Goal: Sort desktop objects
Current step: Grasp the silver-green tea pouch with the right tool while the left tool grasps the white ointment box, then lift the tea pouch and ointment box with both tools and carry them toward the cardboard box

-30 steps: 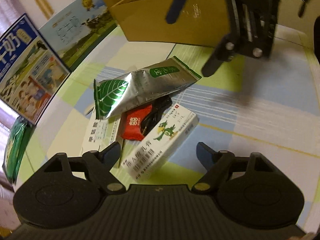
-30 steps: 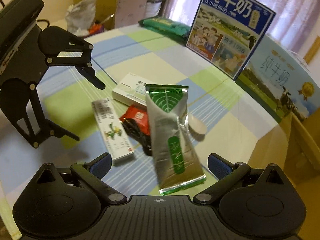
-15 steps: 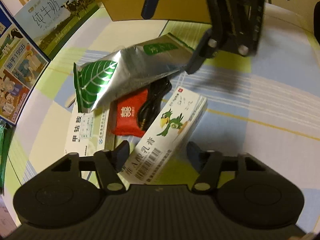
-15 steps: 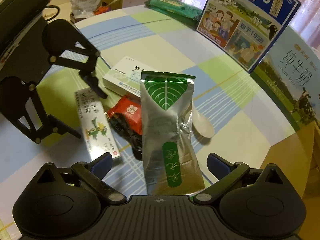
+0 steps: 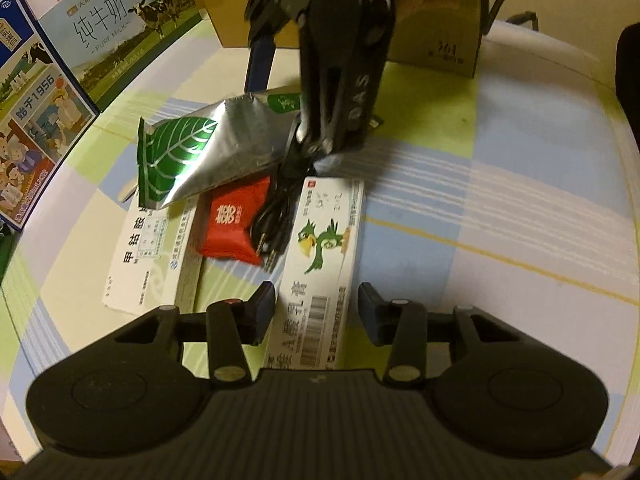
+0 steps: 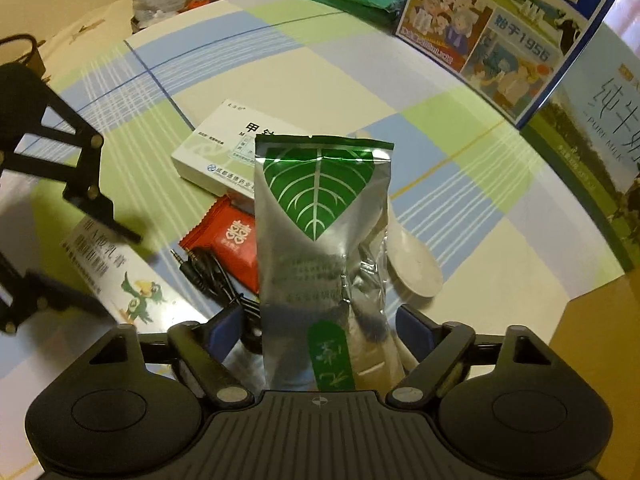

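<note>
On the checked bench (image 5: 500, 184), a white medicine box (image 5: 150, 258) lay leftmost, beside a red sachet (image 5: 236, 222) and black cable (image 5: 276, 220). The left gripper (image 5: 316, 310) stood spread around the parrot-printed box (image 5: 320, 264). The right gripper (image 6: 320, 330), also spread, straddled the silver tea pouch (image 6: 320, 240), which overlapped a white spoon (image 6: 416, 264).

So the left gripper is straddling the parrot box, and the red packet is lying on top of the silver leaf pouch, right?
Not quite. The left wrist view shows the silver leaf pouch lying over the red packet, not under it. The left gripper does straddle the parrot box.
</note>
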Demonstrator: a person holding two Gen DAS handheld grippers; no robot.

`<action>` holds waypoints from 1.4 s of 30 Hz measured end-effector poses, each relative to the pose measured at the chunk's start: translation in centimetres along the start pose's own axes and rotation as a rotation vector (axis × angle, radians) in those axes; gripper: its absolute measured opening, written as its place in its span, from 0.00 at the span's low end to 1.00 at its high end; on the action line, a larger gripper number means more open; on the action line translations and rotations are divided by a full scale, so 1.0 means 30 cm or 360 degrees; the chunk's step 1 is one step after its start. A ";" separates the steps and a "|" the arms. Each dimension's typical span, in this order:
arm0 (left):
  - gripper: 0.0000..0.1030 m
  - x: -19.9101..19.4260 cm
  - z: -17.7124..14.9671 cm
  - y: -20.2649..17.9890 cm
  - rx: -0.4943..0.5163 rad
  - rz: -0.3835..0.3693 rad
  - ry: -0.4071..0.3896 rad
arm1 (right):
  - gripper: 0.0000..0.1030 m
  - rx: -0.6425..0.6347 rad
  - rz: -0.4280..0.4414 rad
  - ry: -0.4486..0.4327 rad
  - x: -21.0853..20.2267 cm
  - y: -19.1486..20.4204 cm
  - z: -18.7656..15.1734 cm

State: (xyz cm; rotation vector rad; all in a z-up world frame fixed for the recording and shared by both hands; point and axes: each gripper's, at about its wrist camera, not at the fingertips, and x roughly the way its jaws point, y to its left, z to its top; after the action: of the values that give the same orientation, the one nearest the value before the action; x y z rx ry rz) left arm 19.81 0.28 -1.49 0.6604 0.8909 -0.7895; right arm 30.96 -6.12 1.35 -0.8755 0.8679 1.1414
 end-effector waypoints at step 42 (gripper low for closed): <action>0.41 -0.119 -0.071 -0.322 -0.0976 0.0272 -0.0176 | 0.79 0.1043 -0.0145 -0.0484 -0.307 0.314 -0.617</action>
State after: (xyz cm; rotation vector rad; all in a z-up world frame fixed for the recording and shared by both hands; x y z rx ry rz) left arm 9.60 -2.21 -1.11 0.1461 0.9011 -0.3613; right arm 17.78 -24.63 1.01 -0.1926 0.8600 0.8012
